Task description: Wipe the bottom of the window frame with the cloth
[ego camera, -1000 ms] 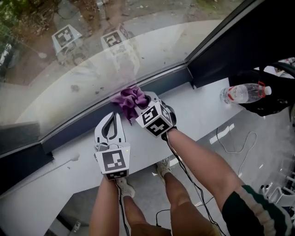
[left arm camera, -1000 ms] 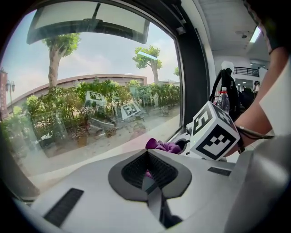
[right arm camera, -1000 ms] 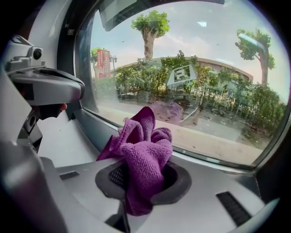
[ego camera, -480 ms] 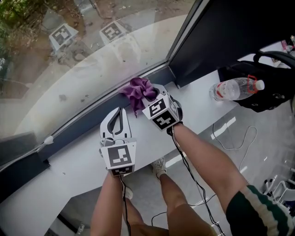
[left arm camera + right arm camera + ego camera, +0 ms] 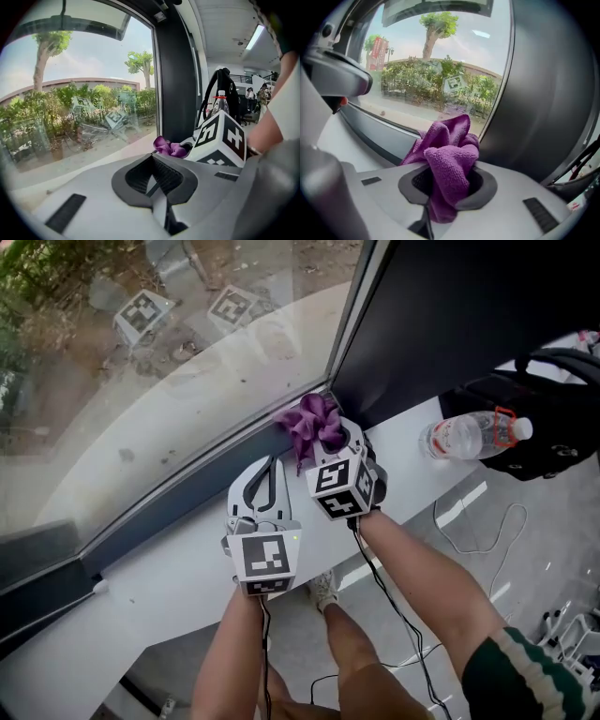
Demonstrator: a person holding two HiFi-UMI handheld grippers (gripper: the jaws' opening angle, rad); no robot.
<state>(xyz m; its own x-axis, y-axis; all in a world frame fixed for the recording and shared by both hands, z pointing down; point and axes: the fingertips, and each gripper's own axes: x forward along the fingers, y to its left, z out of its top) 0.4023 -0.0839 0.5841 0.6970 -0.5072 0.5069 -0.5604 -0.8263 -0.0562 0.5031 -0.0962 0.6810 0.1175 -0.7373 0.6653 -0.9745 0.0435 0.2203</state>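
The right tool (image 5: 449,187), clamped on the purple cloth (image 5: 450,150) at the right corner of the bottom frame (image 5: 187,498), should press down firmly and drag evenly, with the closed, empty left tool (image 5: 265,486) held clear.

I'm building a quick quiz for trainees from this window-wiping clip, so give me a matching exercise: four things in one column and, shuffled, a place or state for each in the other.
1. cloth
2. water bottle
3. left tongs
4. black bag

A. lying on its side on the white sill
B. shut, holding nothing
C. purple, clamped in the right tongs
D. at the far right, beside the bottle

Pairs: 1-C, 2-A, 3-B, 4-D
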